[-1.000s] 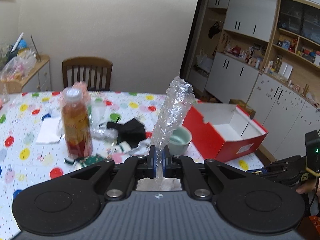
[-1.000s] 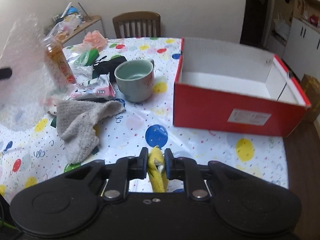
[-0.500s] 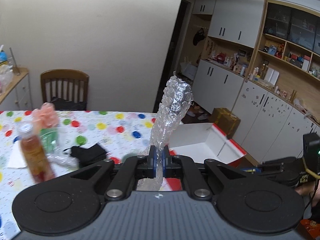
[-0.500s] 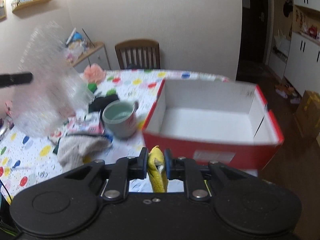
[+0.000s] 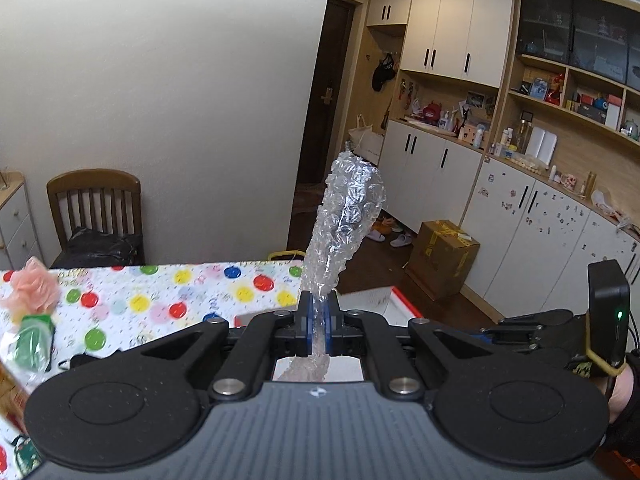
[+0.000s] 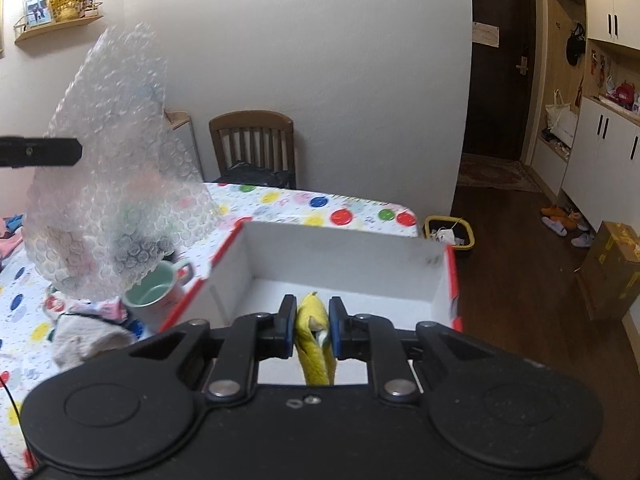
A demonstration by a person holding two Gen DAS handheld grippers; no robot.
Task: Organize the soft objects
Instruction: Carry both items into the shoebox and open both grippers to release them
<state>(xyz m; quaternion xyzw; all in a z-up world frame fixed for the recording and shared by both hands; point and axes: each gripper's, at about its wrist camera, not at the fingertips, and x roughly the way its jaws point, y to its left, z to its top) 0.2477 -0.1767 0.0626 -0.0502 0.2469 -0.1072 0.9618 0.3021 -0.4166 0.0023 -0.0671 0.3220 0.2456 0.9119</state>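
Above red box (image 6: 440, 276) now (earlier short of it): right gripper (image 6: 312, 328) clenching yellow cloth (image 6: 314, 354); left gripper (image 5: 317, 322) clenching bubble wrap (image 5: 344, 220).

My left wrist view sits high over the near edge of the red box (image 5: 400, 300), facing the far wall and cabinets. My right wrist view sits close above the same red box (image 6: 448, 280), looking down into it. Both share the box, the wooden chair (image 5: 94, 208) (image 6: 252, 140) behind it, the dotted tablecloth (image 5: 160, 300) (image 6: 320, 204)
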